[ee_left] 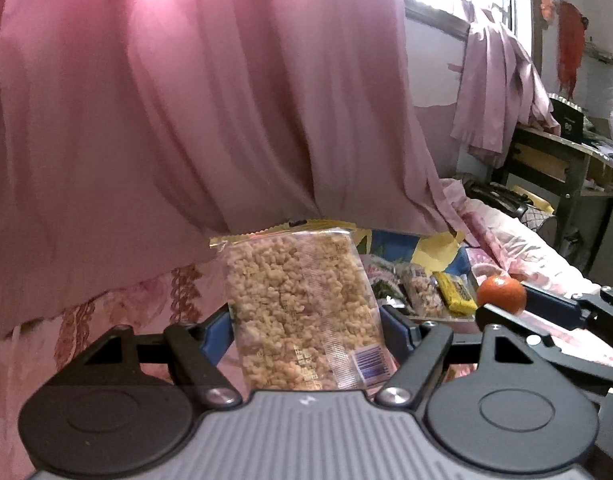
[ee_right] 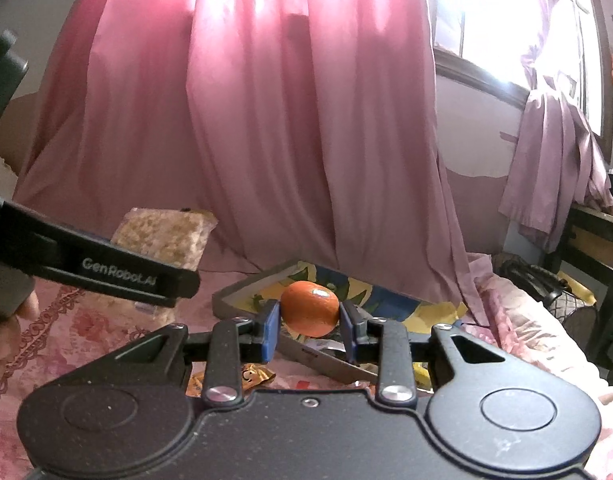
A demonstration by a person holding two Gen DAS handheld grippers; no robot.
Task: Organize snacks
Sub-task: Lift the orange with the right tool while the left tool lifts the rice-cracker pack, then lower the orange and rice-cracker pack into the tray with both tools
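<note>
My left gripper (ee_left: 306, 328) is shut on a clear packet of puffed-rice snack (ee_left: 302, 308), held upright above the pink bedspread; the packet also shows in the right wrist view (ee_right: 166, 240). My right gripper (ee_right: 309, 320) is shut on an orange (ee_right: 310, 308), held over a tray with a blue and yellow printed base (ee_right: 266, 280). In the left wrist view the orange (ee_left: 501, 294) sits between the right gripper's fingers at the right, above the tray (ee_left: 418, 250) that holds several snack packets (ee_left: 422, 294).
A pink curtain (ee_left: 186, 100) hangs close behind the tray. An orange wrapper (ee_right: 250, 376) lies on the floral bedspread (ee_right: 86, 328). A wooden desk (ee_left: 562, 160) and a dark bag (ee_left: 494, 196) stand at the right.
</note>
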